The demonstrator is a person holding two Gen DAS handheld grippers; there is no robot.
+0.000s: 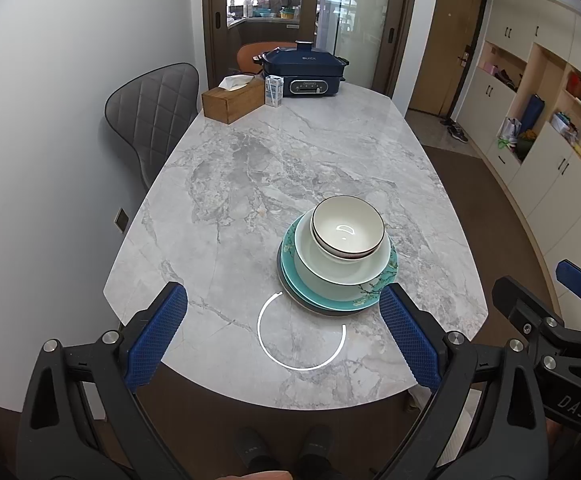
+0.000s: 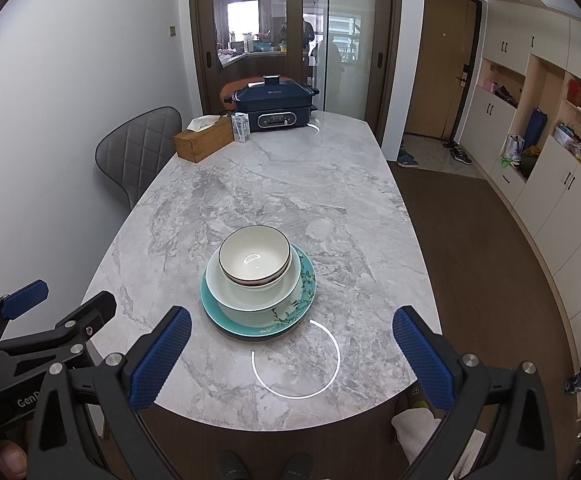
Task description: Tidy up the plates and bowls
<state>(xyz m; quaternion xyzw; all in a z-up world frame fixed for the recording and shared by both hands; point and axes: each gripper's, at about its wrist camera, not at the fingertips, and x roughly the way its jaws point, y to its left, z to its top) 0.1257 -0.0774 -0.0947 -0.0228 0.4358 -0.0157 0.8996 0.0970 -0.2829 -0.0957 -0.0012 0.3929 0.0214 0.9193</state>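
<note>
Left gripper (image 1: 283, 332), seen through its own wrist camera, hangs over the near edge of the table (image 1: 274, 168) with its blue ribbed pads spread wide and nothing between them. Just ahead and slightly right sits the stack: a white bowl (image 1: 347, 226) with a dark rim nested in a pale green bowl (image 1: 342, 266), on a teal floral plate (image 1: 370, 294), with a darker plate edge showing beneath. The right gripper's black frame pokes in at the far right edge. The marble-patterned top looks polished and slick, mirroring a ring light.

From the right wrist camera, the right gripper (image 2: 292, 354) is likewise spread and empty, near the table's front edge, the stack (image 2: 258, 284) just beyond its left pad. A wooden tissue box (image 2: 204, 140), a small carton (image 2: 241, 127) and a navy electric cooker (image 2: 276, 106) stand well apart at the far end.

My judgement on risk: the glazed bowls are smooth and rounded, so a pad pinching a rim could slip. The top bowl sits off-centre, and a nudge could tip it or slide the whole pile across the glossy stone toward the edge.
</note>
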